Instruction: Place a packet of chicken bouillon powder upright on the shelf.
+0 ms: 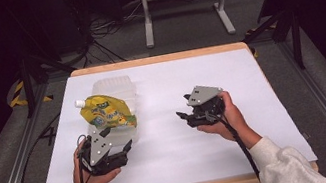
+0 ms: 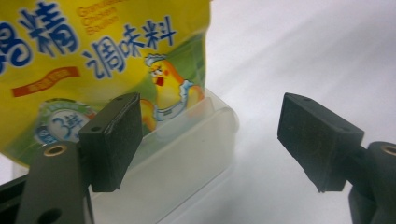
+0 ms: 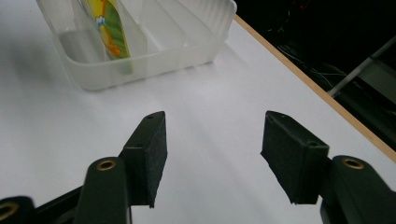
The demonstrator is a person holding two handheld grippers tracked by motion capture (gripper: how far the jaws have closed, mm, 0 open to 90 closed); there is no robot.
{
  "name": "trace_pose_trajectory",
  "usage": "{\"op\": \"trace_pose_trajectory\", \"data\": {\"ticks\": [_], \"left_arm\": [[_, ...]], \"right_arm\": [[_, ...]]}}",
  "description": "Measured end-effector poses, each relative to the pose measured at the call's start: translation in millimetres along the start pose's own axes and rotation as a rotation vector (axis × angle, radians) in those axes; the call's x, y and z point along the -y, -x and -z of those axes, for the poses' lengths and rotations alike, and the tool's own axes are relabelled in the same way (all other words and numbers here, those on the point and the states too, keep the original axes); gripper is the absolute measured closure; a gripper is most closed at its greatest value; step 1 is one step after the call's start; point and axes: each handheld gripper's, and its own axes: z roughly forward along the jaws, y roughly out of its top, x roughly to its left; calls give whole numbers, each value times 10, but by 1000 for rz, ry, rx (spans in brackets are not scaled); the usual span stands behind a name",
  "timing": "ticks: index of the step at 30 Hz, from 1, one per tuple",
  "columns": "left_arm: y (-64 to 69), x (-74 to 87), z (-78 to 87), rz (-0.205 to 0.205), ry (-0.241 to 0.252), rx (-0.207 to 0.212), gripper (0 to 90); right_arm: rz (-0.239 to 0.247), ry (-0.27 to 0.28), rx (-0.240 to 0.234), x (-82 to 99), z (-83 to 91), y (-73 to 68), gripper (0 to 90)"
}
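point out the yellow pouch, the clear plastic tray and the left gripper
yellow pouch (image 1: 105,113): high view, printed front.
clear plastic tray (image 3: 140,63): right gripper view, near wall.
left gripper (image 2: 210,140): left gripper view, midway between its open jaws.

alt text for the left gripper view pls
A yellow seasoning pouch printed with a cartoon chick stands in a clear plastic bin on a white table. The open black jaws of the left hand-held gripper frame the bin's near corner.
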Motion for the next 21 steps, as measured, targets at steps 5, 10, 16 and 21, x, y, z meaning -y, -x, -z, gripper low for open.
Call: {"op": "trace_pose_trajectory", "data": {"ticks": [5, 10, 16, 21], "left_arm": [[73, 1, -32, -19, -15, 22, 206], [151, 10, -43, -34, -35, 53, 187], [227, 77, -53, -66, -76, 77, 162], [254, 101, -71, -70, -94, 97, 154]], "right_arm": [[8, -12, 22, 91, 98, 34, 375], [22, -32, 42, 199, 195, 37, 349], [22, -47, 68, 342, 302, 50, 327], [1, -52, 83, 468, 386, 84, 309]]}}
